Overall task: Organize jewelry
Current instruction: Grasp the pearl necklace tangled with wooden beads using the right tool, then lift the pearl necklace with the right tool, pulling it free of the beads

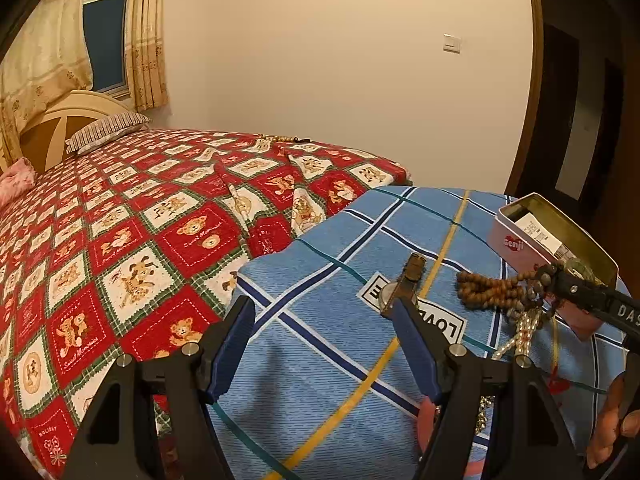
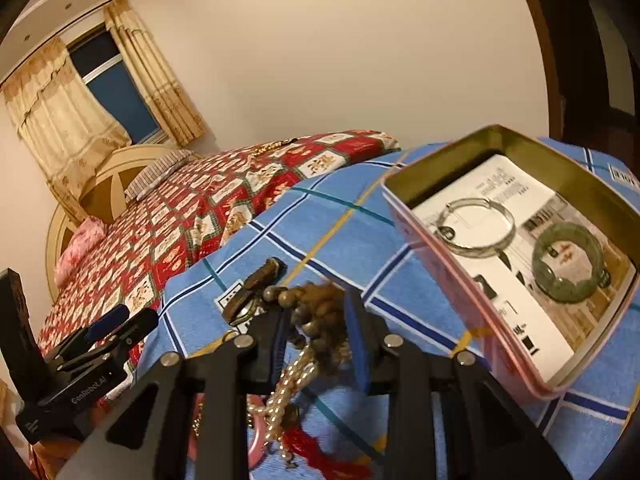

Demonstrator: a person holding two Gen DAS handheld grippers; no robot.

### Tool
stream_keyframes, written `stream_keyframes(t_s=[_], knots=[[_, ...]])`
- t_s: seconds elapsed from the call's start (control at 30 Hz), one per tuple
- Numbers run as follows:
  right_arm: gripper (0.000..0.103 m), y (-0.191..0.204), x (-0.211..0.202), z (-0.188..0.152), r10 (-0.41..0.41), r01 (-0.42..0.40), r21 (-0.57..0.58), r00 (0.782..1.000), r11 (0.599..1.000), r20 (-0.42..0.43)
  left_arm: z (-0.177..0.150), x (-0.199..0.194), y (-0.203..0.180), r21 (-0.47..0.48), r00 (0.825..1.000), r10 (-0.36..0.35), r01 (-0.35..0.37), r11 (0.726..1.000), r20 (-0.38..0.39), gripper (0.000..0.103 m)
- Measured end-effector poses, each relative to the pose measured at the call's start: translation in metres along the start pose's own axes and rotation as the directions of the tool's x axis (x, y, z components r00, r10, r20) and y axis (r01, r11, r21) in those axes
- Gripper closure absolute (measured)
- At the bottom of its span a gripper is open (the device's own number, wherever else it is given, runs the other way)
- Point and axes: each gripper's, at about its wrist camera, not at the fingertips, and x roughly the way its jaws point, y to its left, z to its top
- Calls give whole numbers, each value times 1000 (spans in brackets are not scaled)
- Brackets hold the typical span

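Note:
My right gripper (image 2: 316, 312) is shut on a brown wooden bead strand (image 2: 320, 300) and holds it above the blue checked cloth (image 2: 320, 216); the strand also shows in the left wrist view (image 1: 496, 286), hanging left of the tin. A pearl strand (image 2: 290, 380) dangles with it. The open pink tin (image 2: 440, 248) on the right holds a silver bangle (image 2: 476, 226) and a green jade bangle (image 2: 570, 262). A wristwatch (image 1: 402, 286) lies on the cloth, just past my open, empty left gripper (image 1: 324, 336).
A bed with a red teddy-bear quilt (image 1: 140, 220) lies to the left, with another bead strand (image 1: 280, 139) at its far edge. A pink bangle (image 2: 256, 444) and red tassel (image 2: 320, 452) lie under my right gripper. A dark doorway (image 1: 580, 120) is at right.

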Motion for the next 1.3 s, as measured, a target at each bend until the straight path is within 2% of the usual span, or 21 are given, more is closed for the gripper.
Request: stream_keyframes(t_s=[0.1,0.23,0.37,0.47,0.5,0.53,0.6,0.67,0.7,0.8,0.83,0.87,0.9,0.93,0.97,1.03,1.07,1.17,1.3], knots=[[71,-5,-12,0,-21,21,8,999,1000,32,0,1,-1,-3,1000,-8,8,1000,-4,32],[85,-10,-35,-1,1,-3,24,997,1000,81,0,2,-4,-1,1000,-15,15,1000,-4,32],[86,-10,-45,0,-13,11,12,994,1000,108,0,1,-8,9,1000,-18,18,1000,1,32],[83,-14,-39,-2,-31,29,35,998,999,60,0,-1,-9,14,1000,-18,18,1000,7,32],[78,-14,-36,-4,-17,16,49,999,999,33,-1,-1,-9,12,1000,-18,18,1000,5,32],[59,-14,-33,-6,-5,5,61,1000,998,8,-1,-1,-9,7,1000,-20,20,1000,2,32],[29,-7,-23,-12,-5,8,66,999,998,-42,-1,-1,-9,-2,1000,-28,28,1000,1,32],[28,6,-8,-17,-49,50,8,994,999,-99,-1,-2,-10,-2,999,-35,35,999,0,32],[31,10,-2,-19,-71,70,-13,990,997,-123,-2,-3,-10,-1,999,-36,36,999,1,32],[52,19,25,-29,-126,114,-66,967,991,-220,-2,-4,-11,1,999,-40,40,999,2,32],[55,26,25,-30,-176,155,-121,966,981,-188,-3,-4,-11,1,999,-42,42,999,1,32],[58,30,29,-31,-205,174,-160,958,972,-202,-3,-5,-11,0,999,-43,43,999,0,32],[73,33,29,-32,-234,197,-196,954,961,-189,-3,-5,-11,0,999,-44,44,999,2,32],[84,31,28,-33,-221,184,-192,956,964,-195,-3,-6,-11,-1,999,-46,46,999,3,32],[87,27,27,-33,-197,163,-165,956,973,-217,-3,-6,-11,0,999,-47,47,999,4,32],[89,20,17,-33,-176,148,-143,962,979,-209,-3,-6,-11,1,999,-51,51,999,5,32],[93,18,6,-33,-157,132,-138,970,982,-188,-3,-6,-11,2,999,-54,54,999,5,32],[93,13,-28,-33,-87,73,-121,990,990,-114,-3,-3,-14,0,998,-65,65,998,0,32],[93,11,-56,-29,-59,54,-106,997,993,-47,-4,-2,-21,16,998,-66,67,998,-5,32]])
